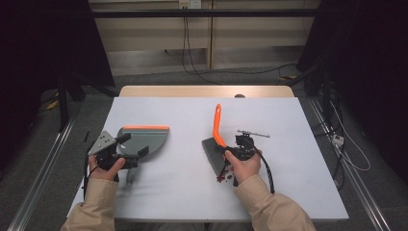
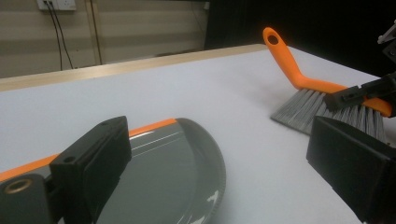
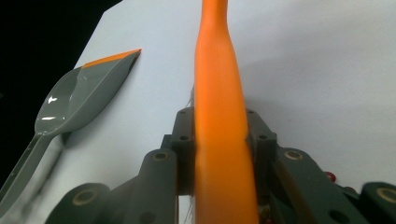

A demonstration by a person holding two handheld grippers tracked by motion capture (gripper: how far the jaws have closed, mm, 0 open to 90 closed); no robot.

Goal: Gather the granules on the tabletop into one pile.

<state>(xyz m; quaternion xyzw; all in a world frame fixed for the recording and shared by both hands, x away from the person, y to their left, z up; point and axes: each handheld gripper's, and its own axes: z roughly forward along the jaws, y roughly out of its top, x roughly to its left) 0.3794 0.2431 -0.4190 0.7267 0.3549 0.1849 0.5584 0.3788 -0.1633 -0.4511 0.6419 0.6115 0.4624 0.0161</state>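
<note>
A grey dustpan [image 1: 146,139] with an orange lip lies on the white table [image 1: 192,192] at the left, its handle pointing toward the person. My left gripper [image 1: 133,145] is open, its jaws wide apart over the pan's near side; the pan [image 2: 173,172] lies low between them. A hand brush [image 1: 217,126] with an orange handle and grey bristles [image 1: 211,153] sits right of centre. My right gripper [image 1: 226,150] is shut on its orange back. In the right gripper view the handle [image 3: 218,93] runs up between the clamped jaws of that gripper [image 3: 219,126], with the dustpan [image 3: 79,98] to the left.
The table's far edge is a wooden strip [image 1: 207,91]. A black cable [image 1: 269,175] trails from the right gripper toward the near edge. Bare white surface lies between pan and brush and along the front. Beyond the table are floor cables and dark stands.
</note>
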